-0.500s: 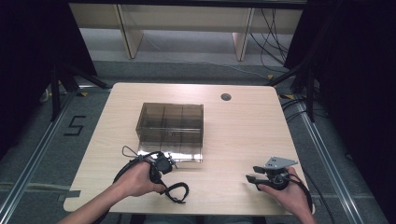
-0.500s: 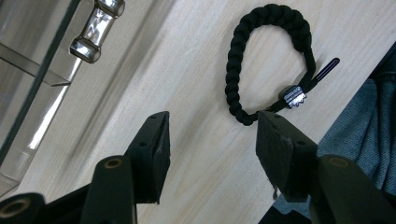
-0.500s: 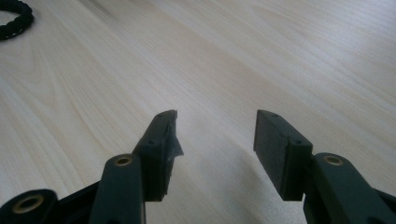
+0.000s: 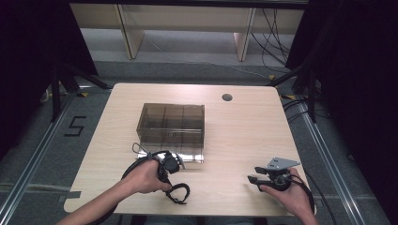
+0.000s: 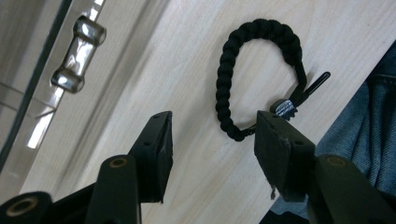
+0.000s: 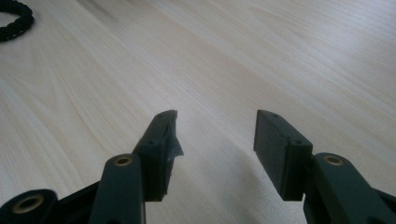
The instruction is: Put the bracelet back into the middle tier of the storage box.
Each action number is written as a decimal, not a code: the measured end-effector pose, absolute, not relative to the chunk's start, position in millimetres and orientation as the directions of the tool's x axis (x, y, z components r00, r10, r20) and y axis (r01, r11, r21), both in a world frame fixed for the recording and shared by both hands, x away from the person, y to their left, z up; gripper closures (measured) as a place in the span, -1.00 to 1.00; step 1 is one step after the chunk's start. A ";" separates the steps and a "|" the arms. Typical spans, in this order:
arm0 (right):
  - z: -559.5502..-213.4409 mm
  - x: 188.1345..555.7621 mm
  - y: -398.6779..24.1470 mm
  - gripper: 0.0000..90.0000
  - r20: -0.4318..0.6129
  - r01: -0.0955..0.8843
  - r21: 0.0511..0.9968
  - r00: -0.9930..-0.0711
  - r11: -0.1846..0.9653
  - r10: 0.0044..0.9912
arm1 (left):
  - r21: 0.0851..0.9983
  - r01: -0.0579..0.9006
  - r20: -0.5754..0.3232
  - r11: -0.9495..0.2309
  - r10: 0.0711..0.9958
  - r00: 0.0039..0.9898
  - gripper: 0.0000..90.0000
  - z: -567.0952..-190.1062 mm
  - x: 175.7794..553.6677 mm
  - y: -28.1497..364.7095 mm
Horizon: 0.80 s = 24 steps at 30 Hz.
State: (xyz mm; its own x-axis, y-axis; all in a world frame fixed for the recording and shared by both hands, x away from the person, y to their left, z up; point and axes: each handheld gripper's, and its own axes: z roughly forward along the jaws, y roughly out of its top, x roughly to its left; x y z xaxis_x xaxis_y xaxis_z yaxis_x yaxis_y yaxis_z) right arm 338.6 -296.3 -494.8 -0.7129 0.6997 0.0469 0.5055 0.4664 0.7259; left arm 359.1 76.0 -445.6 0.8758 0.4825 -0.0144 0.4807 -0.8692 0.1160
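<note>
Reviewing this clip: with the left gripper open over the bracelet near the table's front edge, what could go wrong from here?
1. The bracelet lies flat on the table; the open left gripper may pinch only its clasp end and drop it.
2. It sits near the table's front edge, so a nudge could push it off.
3. The box stands close behind; a lift might clip it.

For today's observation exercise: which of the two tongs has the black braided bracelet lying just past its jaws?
The left tongs: the bracelet lies on the table just ahead of them. The right tongs face bare wood, the bracelet far aside.

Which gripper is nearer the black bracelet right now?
Left. The left gripper is right over the bracelet, jaws open, one jaw at its clasp. The right gripper sits well off to the bracelet's right, open over bare table.
</note>
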 end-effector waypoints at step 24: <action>-493.7 338.9 -297.2 0.11 0.044 0.504 0.731 -0.708 0.460 0.705 | 0.027 0.444 -0.027 -0.896 0.443 0.896 0.21 -463.1 373.2 49.0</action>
State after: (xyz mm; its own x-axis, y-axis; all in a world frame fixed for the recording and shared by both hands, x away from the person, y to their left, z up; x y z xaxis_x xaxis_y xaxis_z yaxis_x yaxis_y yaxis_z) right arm 338.9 -297.2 -493.7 -0.7080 0.7048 0.0440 0.5036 0.4603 0.7311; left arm 373.2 49.0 -463.1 0.8959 0.4434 -0.0267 0.4440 -0.8956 0.0273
